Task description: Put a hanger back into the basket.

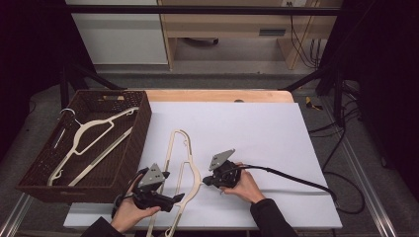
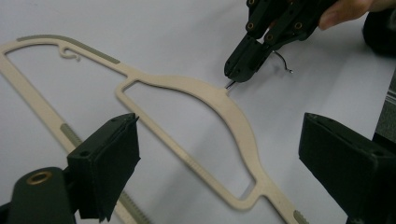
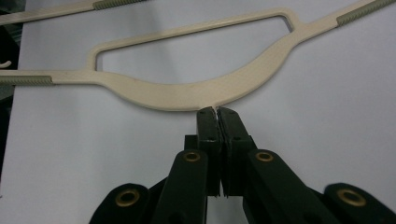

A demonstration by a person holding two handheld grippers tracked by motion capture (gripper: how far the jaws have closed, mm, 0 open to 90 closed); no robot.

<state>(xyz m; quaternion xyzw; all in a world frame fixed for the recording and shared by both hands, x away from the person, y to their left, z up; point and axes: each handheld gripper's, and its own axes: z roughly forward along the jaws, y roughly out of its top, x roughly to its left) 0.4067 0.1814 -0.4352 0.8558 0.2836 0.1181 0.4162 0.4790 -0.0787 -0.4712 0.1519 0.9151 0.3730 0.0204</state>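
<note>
On the white board (image 1: 257, 143), just right of the brown wicker basket (image 1: 131, 148), a cream hanger (image 1: 184, 168) lies flat. The right gripper (image 3: 216, 112) has its jaws pressed together on the thin metal hook stub at the top of the hanger's curved neck, a small, firm pinch that likely serves to lift or steer the hanger by its hook end. Beside the basket's near corner, the left gripper (image 2: 219, 154) hovers low over the hanger with its pads (image 2: 109, 163) spread wide and touching nothing; it looks ready to take the lower bar or shoulder so that the long frame does not swing. The hanger's long axis runs away from the person, roughly parallel to the basket's right wall, and its neck points right, away from the basket. Inside the basket rests another cream hanger (image 1: 91, 143), which suggests where this one belongs.
</note>
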